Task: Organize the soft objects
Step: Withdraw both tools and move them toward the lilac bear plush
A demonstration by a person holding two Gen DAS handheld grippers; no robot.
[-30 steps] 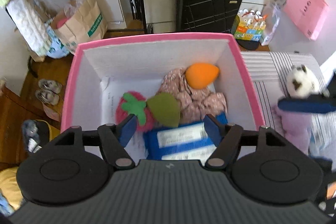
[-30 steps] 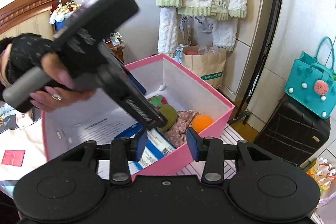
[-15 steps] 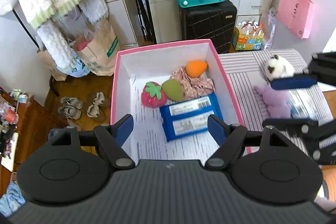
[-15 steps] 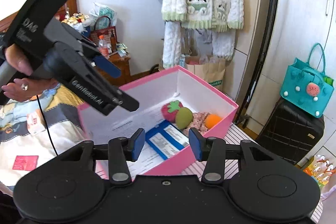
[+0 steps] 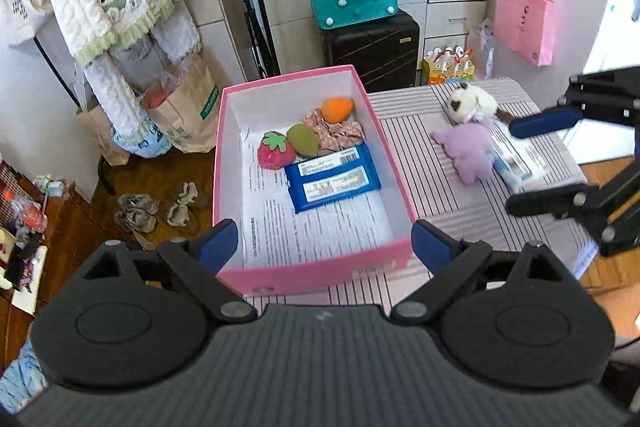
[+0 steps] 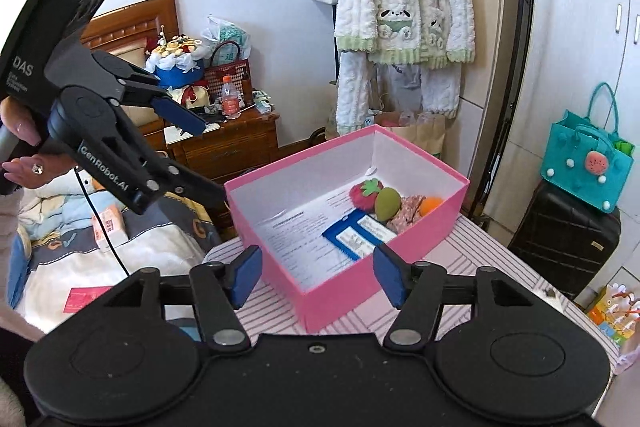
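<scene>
Tools (image 5: pixel 324 241) (image 6: pixel 318 273) agape above pink box (image 5: pixel 320 273)

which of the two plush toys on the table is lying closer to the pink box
The purple plush. It lies nearer the box; the white plush sits behind it, farther away.

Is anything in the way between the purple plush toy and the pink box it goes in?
Nothing visible is. The purple plush toy lies on the striped table right beside the pink box, with only bare tabletop between them. The box is open on top, and its near half holds just paper.
</scene>
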